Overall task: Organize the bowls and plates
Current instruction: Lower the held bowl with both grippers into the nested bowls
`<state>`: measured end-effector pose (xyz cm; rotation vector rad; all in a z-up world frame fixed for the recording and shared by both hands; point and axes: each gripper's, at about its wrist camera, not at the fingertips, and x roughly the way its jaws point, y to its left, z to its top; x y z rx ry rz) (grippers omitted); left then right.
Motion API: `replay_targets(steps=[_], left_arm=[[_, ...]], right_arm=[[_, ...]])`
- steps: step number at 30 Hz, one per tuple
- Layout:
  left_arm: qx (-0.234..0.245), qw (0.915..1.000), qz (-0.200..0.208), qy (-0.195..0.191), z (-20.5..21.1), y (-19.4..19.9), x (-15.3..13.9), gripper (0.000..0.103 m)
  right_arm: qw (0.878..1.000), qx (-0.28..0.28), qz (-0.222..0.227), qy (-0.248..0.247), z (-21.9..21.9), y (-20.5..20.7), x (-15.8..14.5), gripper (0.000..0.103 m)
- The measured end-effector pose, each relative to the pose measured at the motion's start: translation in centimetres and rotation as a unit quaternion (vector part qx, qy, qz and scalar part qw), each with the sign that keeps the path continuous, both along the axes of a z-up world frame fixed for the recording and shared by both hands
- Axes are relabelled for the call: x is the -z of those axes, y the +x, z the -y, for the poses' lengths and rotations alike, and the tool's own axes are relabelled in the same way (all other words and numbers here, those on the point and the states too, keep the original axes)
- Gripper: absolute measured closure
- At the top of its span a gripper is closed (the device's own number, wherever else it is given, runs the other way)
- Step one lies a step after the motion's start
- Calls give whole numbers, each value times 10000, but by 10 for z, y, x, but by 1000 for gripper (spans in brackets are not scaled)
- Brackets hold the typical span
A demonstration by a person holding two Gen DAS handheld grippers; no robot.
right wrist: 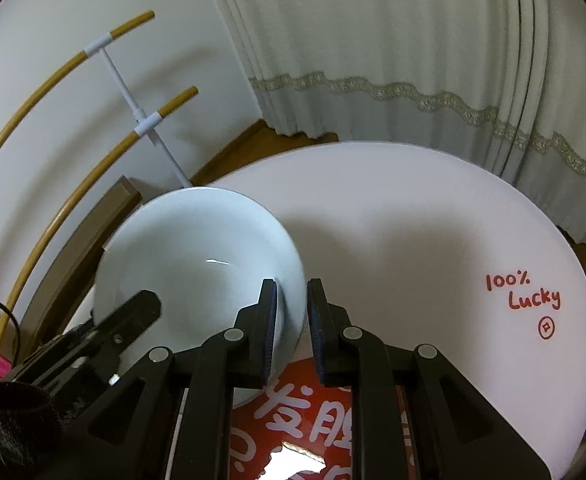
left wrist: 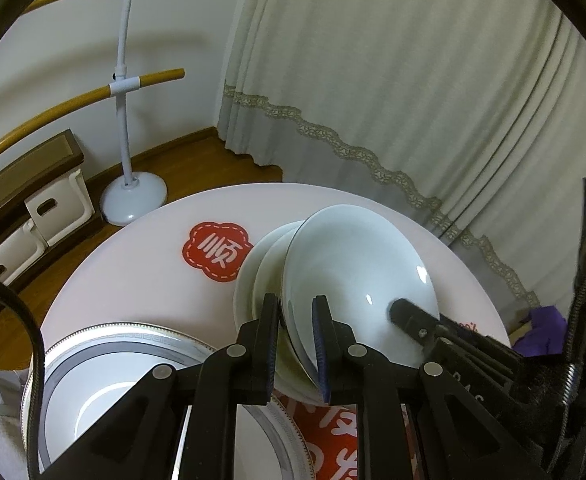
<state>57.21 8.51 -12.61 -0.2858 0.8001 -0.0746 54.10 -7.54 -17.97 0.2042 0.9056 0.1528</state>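
Both grippers grip one pale bowl above the round table.

The left gripper [left wrist: 296, 334] pinches the near rim of the glossy, tilted bowl [left wrist: 357, 264], fingers narrow; the right gripper [right wrist: 291, 330] clamps the opposite rim likewise. Beside the bowl sit stacked white bowls [left wrist: 253, 276] and, nearer, a plate [left wrist: 105, 364] with a patterned grey band. The smooth white table [right wrist: 433, 220] bears red printed lettering; pleated, lace-trimmed curtains [left wrist: 393, 80] hang beyond.

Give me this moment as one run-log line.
left tool: around near rim of plate | right tool: around its other rim | plate: tilted over stacked plates | patterned plate: on table
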Motion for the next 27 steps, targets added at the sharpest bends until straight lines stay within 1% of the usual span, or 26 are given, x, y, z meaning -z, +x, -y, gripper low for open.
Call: replay_targets(steps=[3,10,17,23,27], left_arm=[[12,10000,1,-13,1,1,0,90],[-23,10000,-36,-59,-3,4,0,90],[63,9998,-94,-149,-10,9,-2,88],[74,9997,-116,-195,-12,12,-3,85],[87,9995,-108,-279,-15,11,-4,84]], right_arm=[[9999,-14,-53,115,0,2,6,85],[9993,-69,-112,338,1,8,8,83],[9978,-156,-221,604,5,21,12,81],[9978,-163,-250,588,5,24,11,81],[9978,-150,-259,587,4,25,10,81]])
